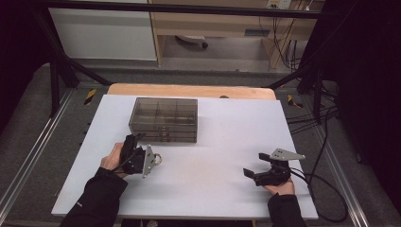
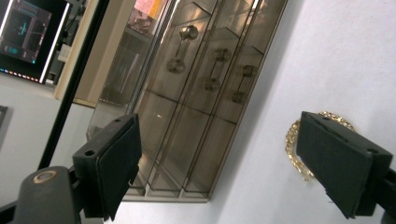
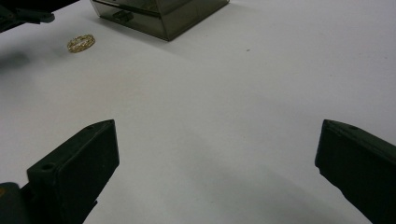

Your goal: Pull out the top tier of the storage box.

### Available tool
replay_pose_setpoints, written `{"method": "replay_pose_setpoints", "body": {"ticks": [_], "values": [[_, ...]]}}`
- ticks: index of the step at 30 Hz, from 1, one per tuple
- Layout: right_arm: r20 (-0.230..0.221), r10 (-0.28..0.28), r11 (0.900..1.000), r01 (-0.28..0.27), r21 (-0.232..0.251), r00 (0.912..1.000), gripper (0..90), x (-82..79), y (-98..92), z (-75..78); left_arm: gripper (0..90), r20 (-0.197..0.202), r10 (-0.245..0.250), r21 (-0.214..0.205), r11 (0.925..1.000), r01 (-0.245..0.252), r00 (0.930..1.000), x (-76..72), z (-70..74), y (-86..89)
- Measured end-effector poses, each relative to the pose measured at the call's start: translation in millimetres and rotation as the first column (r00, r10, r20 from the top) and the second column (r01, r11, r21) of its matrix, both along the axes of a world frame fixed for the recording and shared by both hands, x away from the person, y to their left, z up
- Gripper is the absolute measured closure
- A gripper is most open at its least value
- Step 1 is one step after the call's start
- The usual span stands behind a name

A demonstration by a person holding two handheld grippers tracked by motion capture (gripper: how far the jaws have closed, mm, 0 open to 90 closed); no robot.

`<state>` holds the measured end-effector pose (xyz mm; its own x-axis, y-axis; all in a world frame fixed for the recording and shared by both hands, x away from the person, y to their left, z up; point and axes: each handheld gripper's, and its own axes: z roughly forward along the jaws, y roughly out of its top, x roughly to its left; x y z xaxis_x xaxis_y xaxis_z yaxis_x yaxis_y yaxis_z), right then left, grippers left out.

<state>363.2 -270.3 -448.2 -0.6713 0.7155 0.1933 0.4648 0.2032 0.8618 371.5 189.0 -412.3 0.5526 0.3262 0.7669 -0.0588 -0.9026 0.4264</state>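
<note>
Dim pics, soft shadows, slight blur

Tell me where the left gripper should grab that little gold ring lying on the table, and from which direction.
Grip the gold ring across its band, coming down from above. It seems to lie flat on the white table, in front of the smoky drawer box, so only its outer rim offers opposing faces. The left gripper is open beside it; one jaw already covers part of the ring.

Gold chain-link ring [image 2: 299, 149]: partly hidden behind the near black jaw. Smoky translucent plastic drawer box [image 3: 161, 14]: cut off by top edge.
</note>
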Motion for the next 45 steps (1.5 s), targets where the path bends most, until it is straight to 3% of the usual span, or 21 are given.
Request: {"method": "replay_pose_setpoints", "body": {"ticks": [3, 25, 30, 42, 45], "values": [[0.001, 0.0, 1.0, 0.0, -0.001, 1.0, 0.5, 0.0, -0.1, 0.0, 14.4, 0.023, 0.002, 0.033, 0.9994, -0.003, 0.9997, 2.5, -1.8, -4.9], [0.003, -0.001, 1.0, 0.001, -0.003, 1.0, 0.5, 0.2, 0.1, -0.3, 27.4, 0.141, -0.049, 0.118, 0.9925, 0.032, 0.9889, 14.9, -10.2, -15.4], [0.003, 0.0, 1.0, 0.0, -0.004, 1.0, 0.5, 0.3, 0.1, -0.4, 34.5, 0.182, -0.066, 0.135, 0.99, 0.041, 0.981, 16.2, -11.5, -18.1], [0.001, 0.0, 1.0, 0.0, -0.004, 1.0, 0.5, 0.1, -0.1, -0.1, 43.0, 0.237, -0.075, 0.17, 0.9849, 0.034, 0.9687, 22.3, -15.8, -25.6], [0.001, 0.0, 1.0, 0.0, -0.003, 1.0, 0.5, 0.0, -0.2, 0.0, 45.6, 0.257, -0.086, 0.198, 0.9796, 0.035, 0.9624, 24.2, -19.0, -28.7]]}}
